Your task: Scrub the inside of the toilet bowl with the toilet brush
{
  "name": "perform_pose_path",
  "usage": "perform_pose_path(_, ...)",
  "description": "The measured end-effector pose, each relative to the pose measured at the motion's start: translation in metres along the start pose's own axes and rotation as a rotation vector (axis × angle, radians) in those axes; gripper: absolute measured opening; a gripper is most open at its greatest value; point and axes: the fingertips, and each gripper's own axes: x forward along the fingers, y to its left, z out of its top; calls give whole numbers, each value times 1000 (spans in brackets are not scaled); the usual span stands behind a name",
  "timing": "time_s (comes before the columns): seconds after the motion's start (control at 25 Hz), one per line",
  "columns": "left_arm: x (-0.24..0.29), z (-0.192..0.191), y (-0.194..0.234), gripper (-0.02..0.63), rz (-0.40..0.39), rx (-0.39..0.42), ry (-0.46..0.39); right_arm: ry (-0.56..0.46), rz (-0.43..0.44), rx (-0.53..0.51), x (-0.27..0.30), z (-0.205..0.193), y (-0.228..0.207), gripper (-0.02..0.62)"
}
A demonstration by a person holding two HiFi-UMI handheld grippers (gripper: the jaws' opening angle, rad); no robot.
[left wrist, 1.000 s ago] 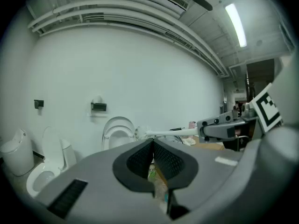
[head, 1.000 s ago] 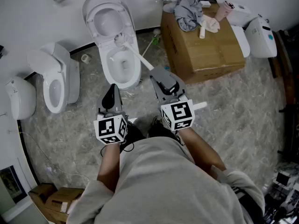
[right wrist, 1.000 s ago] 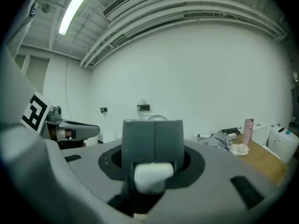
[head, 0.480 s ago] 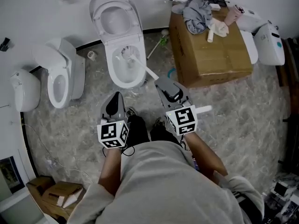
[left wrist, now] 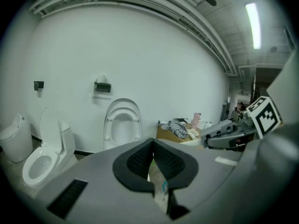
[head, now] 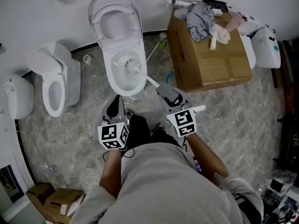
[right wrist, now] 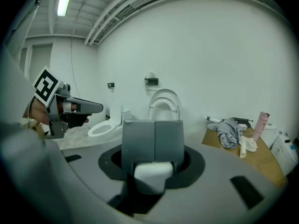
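That toilet brush looks light and stiff, a thin plastic handle likely slick when wet, so I'd hold it near the end for leverage. The right claw does just that, pinched tight on the white handle end. The bristle head sits inside the toilet bowl, which stands at the floor's far edge by the wall. The left claw is pressed together, holding nothing.

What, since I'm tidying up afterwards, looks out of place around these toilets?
A crumpled grey cloth is heaped on the cardboard box. A green-tipped stick lies on the floor between box and toilet, and a small roll sits on the floor left of the toilet.
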Motion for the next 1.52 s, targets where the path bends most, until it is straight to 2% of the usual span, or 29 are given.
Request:
perform_pose_path(0.36,58,11,97,9,-49,-9,58,114,-18,-30,88,26,12,150)
perform_pose_path(0.64,81,0,145,9,-92,-14,105,175,-12,-61,134,38,21,150)
perform_pose_path(1.16,120,-69,182,9,-41,-130,214,302,60,-152,219,5,4,150)
perform_pose_path(1.52,174,-113,203,9,55,-210,281,368,146,-237,298,-25,-36,150)
